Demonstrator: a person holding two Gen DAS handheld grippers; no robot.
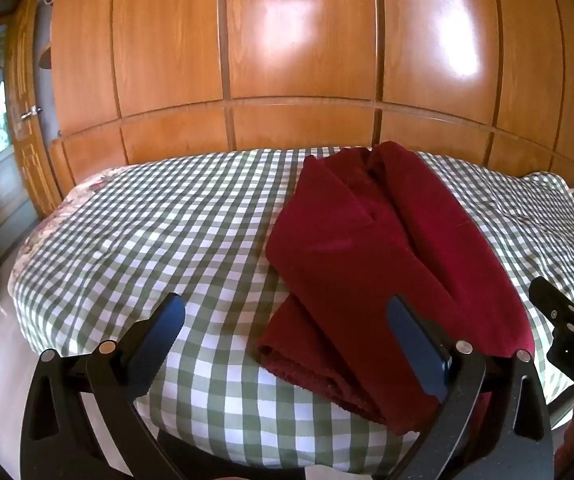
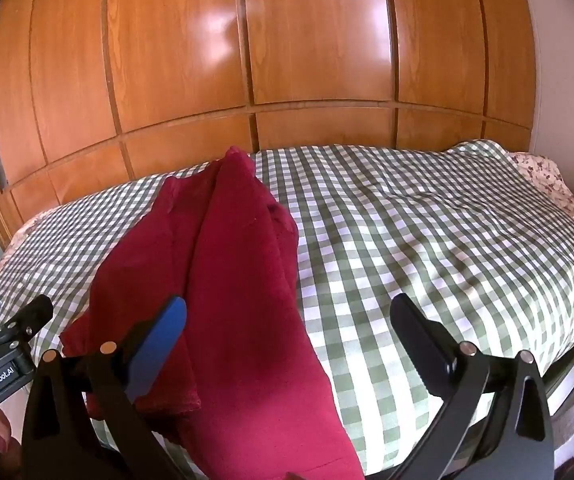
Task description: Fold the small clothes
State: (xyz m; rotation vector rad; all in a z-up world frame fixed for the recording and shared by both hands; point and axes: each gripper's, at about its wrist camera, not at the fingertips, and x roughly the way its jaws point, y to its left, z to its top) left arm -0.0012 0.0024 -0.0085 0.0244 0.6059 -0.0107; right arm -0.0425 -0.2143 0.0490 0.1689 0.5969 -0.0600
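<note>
Both grippers, left gripper (image 1: 287, 316) and right gripper (image 2: 287, 316), gape empty above the bed's (image 1: 135, 224) near edge, where the red garment (image 1: 367, 248) lies. Only the right view shows a fingertip (image 2: 1, 438).

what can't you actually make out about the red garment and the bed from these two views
- Red garment, near hem: in the left wrist view the left claw covers part of it; in the right wrist view the bottom edge cuts it off.
- What kind of garment it is: folds hide its shape in both views.
- Underside of the garment: hidden against the checked bed cover.
- Front edge of the bed: blocked by the right claw.
</note>
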